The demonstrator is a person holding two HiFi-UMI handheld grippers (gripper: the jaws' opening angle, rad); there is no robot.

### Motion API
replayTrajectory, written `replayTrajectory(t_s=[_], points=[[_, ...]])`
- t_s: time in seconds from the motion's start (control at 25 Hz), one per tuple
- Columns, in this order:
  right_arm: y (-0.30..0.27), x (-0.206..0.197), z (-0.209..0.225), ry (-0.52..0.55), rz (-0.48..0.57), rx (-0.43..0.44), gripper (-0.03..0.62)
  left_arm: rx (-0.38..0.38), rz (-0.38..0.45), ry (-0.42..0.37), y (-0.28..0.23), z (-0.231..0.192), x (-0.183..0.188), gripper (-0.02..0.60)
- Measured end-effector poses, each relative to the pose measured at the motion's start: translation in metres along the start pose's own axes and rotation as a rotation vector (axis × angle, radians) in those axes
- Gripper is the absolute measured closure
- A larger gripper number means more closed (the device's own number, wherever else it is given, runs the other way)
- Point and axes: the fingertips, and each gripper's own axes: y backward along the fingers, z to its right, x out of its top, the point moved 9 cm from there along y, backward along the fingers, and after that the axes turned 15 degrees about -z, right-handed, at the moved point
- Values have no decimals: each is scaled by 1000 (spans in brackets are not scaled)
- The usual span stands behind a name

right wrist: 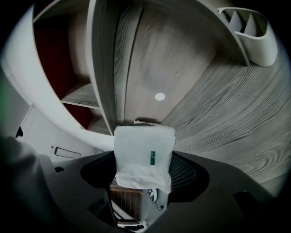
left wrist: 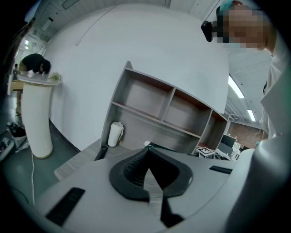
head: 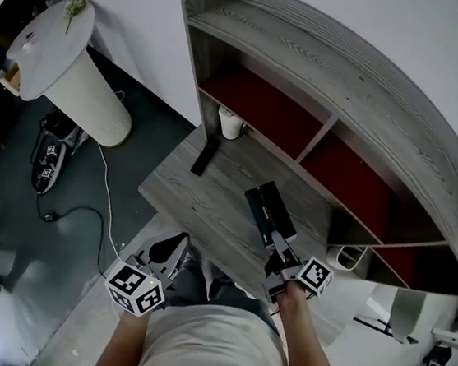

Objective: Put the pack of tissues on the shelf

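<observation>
The pack of tissues (right wrist: 142,148) is white plastic with a small green mark, and my right gripper (right wrist: 144,169) is shut on it. In the head view the pack (head: 268,209) looks dark and is held low over the wooden desk (head: 186,193), with the right gripper (head: 278,244) behind it. It points toward the grey shelf unit (head: 335,125) with red-backed compartments. My left gripper (head: 171,252) hangs by the desk's front edge. Its jaws (left wrist: 148,157) meet at the tip with nothing between them.
A white roll (head: 230,123) and a black remote (head: 205,156) lie on the desk's left end. A white rack (right wrist: 251,32) stands at the desk's right end. A white pedestal table (head: 66,63) and cables (head: 84,214) are on the floor at left.
</observation>
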Motion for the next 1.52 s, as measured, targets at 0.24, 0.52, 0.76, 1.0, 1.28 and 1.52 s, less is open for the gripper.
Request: replayTrajectory(t_s=[0.24, 0.52, 0.76, 1.0, 1.28, 1.52], points=[[-41, 30, 22, -11, -29, -37, 238, 9, -15, 50, -3, -23, -1, 566], [-96, 65, 53, -28, -64, -52, 237, 28, -31, 71, -5, -58, 5, 568], [-126, 89, 71, -62, -73, -77, 228, 28, -55, 91, -4, -91, 10, 568], [-140, 114, 78, -43, -18, -101, 218, 23, -66, 104, -6, -120, 14, 568], [-141, 128, 88, 26, 96, -270, 218, 12, -75, 117, -9, -136, 14, 568], [-142, 133, 76, 212, 137, -394, 218, 9, -76, 127, -7, -138, 10, 566]])
